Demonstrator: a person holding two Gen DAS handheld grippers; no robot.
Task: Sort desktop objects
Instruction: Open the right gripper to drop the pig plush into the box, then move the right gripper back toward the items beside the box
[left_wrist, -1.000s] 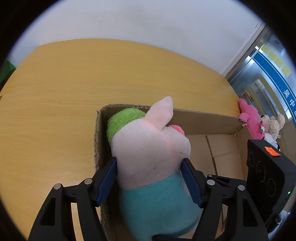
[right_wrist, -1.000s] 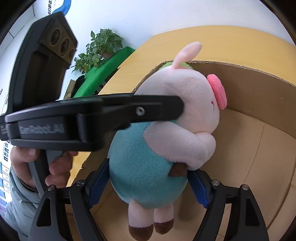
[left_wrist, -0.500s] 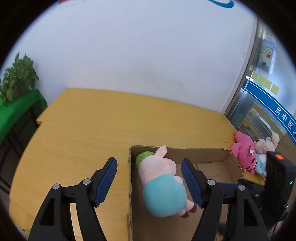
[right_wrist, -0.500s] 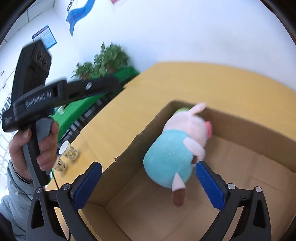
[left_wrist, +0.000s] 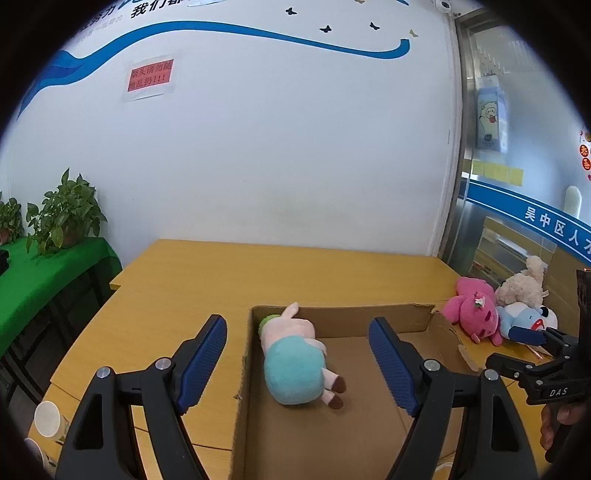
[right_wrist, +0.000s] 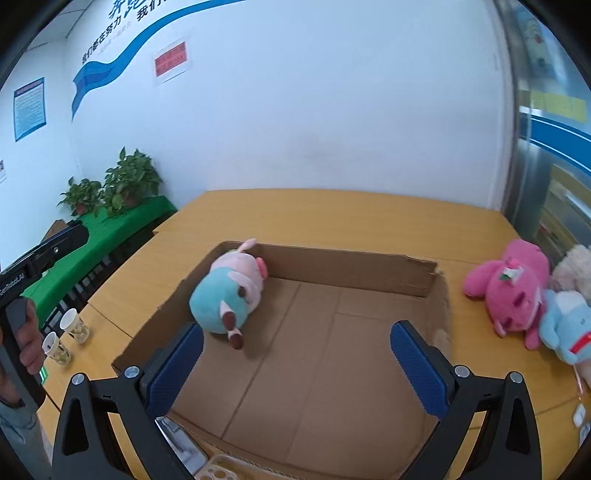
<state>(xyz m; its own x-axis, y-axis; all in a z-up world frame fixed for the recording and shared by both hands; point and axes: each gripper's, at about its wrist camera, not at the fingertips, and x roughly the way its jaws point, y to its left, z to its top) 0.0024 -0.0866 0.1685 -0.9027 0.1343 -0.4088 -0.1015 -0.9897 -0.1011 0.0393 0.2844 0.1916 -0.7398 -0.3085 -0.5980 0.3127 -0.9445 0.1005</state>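
Observation:
A pink pig plush in a teal shirt (left_wrist: 295, 354) lies on its side in the far left corner of an open cardboard box (left_wrist: 354, 317) on the yellow table; it also shows in the right wrist view (right_wrist: 229, 291), inside the box (right_wrist: 351, 266). My left gripper (left_wrist: 299, 362) is open and empty, held well above and back from the box. My right gripper (right_wrist: 295, 365) is open and empty above the box's near edge. It shows at the far right of the left wrist view (left_wrist: 532, 350).
A pink plush (right_wrist: 513, 288), a blue plush (right_wrist: 569, 325) and a beige plush (left_wrist: 521, 288) lie on the table right of the box. Two paper cups (right_wrist: 70, 325) stand near the table's left edge. A green-covered side table with plants (right_wrist: 110, 218) stands at left.
Both grippers let go of the pig plush, opened wide and pulled up and back. The plush now lies in the box's corner.

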